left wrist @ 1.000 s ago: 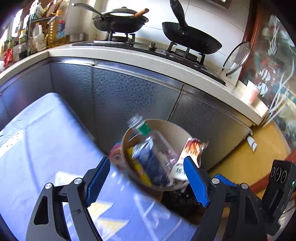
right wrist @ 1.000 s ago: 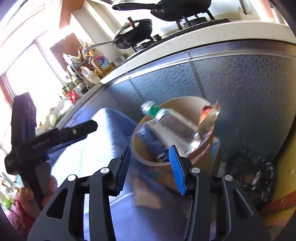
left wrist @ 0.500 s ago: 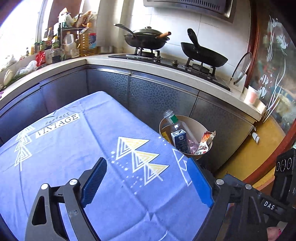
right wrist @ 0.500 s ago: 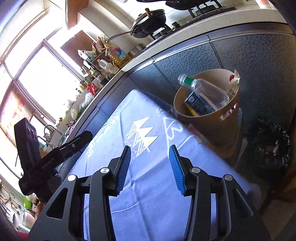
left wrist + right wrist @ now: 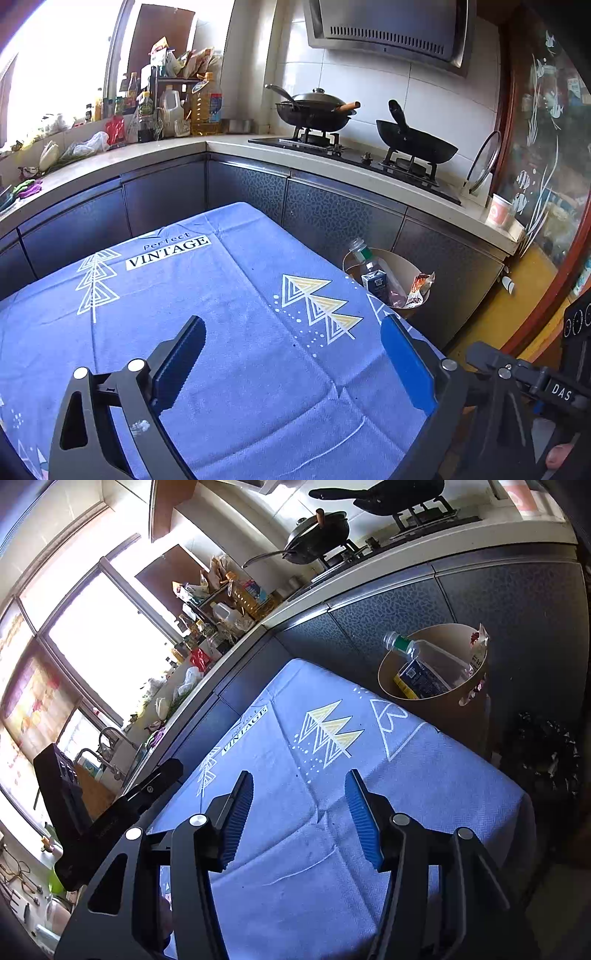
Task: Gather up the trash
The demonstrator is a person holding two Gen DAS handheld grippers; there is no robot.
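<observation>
Both grippers hover over the blue tablecloth, nothing held. Left gripper: jaws wide apart, empty. Right gripper: jaws apart, narrower gap, also empty.

Trash location — all of it that shows sits in the tan bin standing off the table's far corner, against the dark cabinet fronts. Contents: a clear plastic bottle with cap end poking above the rim, a small dark carton beside it, a snack wrapper draped over the rim. The same three show in the right wrist view: bottle, carton, wrapper.

No loose item visible on the cloth in either view. A dark heap lies on the floor beside the bin; contents unclear.

Judgement: collection step looks finished, or close to it — the hands are at rest between picks. Next move calls for a check of the table edges and floor for leftovers; the wrapper on the rim may need a push inward.
</observation>
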